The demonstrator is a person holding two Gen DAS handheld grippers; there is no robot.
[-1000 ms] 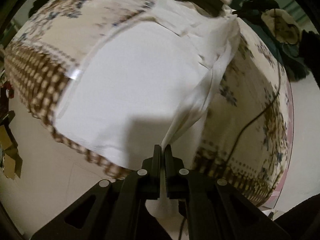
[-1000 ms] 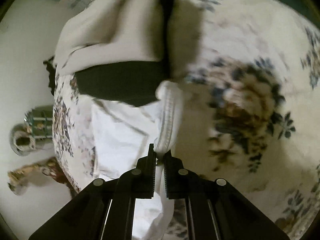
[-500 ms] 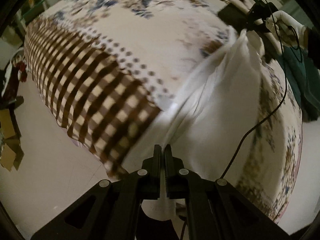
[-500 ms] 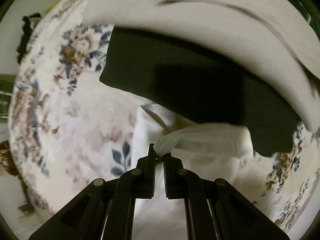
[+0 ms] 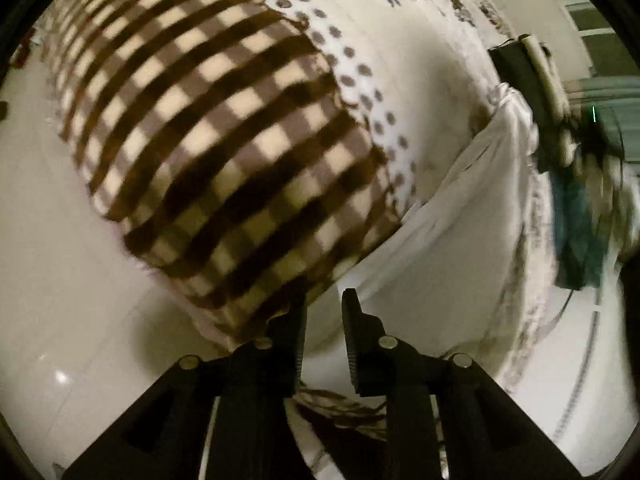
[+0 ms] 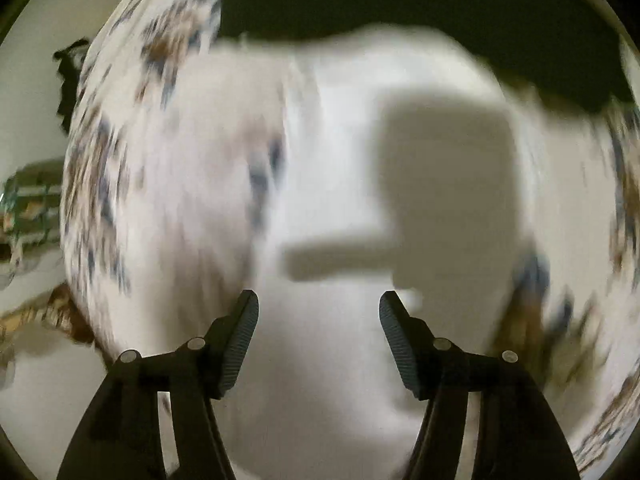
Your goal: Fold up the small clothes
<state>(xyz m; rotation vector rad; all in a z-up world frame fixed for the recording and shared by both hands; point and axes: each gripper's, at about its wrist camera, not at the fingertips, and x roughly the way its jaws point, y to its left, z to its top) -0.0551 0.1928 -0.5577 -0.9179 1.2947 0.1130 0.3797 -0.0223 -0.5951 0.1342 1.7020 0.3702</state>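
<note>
The white garment [image 5: 460,240] has been let go: both claws were clamped on its edge a moment ago, and now the cloth is seen lying flat on the patterned tablecloth [image 5: 400,92]. The jaws of the left gripper [image 5: 323,300] have just been opening and are parted a little, nothing pressed between them, above the near checked edge of the tablecloth. The jaws of the right gripper [image 6: 319,304] have just been opening too and are spread wide over the garment [image 6: 320,360], empty. A dark folded item [image 5: 516,76] is seen just beyond the garment's far end.
</note>
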